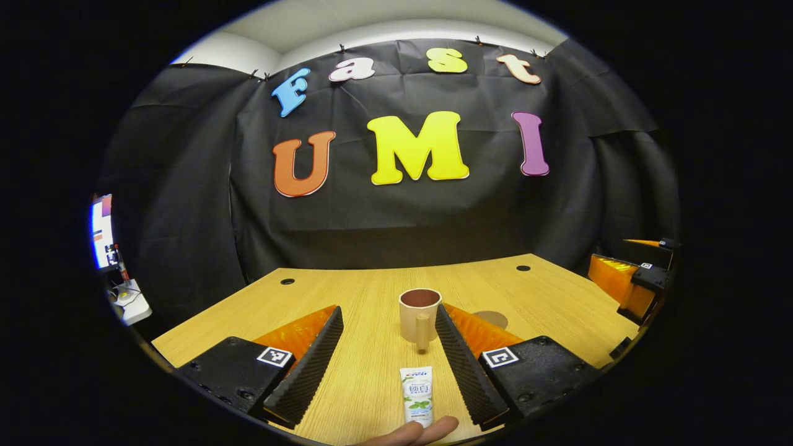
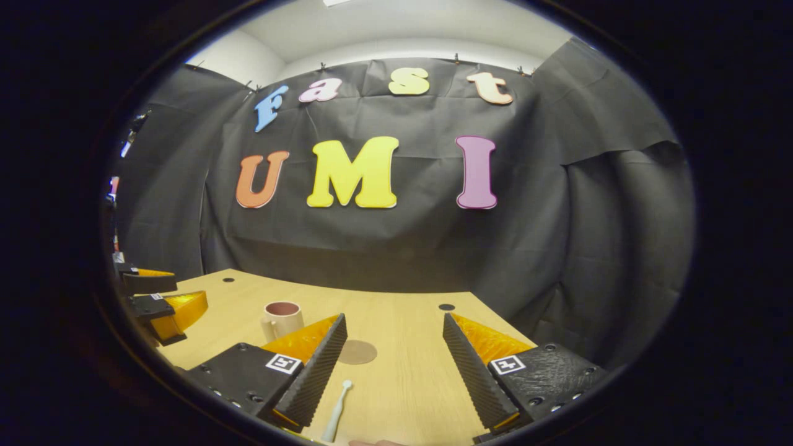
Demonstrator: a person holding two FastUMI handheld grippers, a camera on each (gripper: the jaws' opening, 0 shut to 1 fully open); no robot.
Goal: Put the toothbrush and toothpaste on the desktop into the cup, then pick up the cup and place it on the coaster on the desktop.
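Both grippers gape, holding nothing: left gripper (image 1: 387,362) frames the white toothpaste tube (image 1: 416,396) before the beige handled cup (image 1: 419,314); right gripper (image 2: 393,371) nears the white toothbrush (image 2: 337,412). Probably pinch each mid-body.

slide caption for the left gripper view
Open left claw above the toothpaste tube, lined up with the empty cup on the wooden desktop.

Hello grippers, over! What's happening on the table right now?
Both grippers open, left gripper, right gripper. White toothpaste tube and white toothbrush lie on the wooden desk. Beige mug empty, beside round brown coaster. Nothing blocking.
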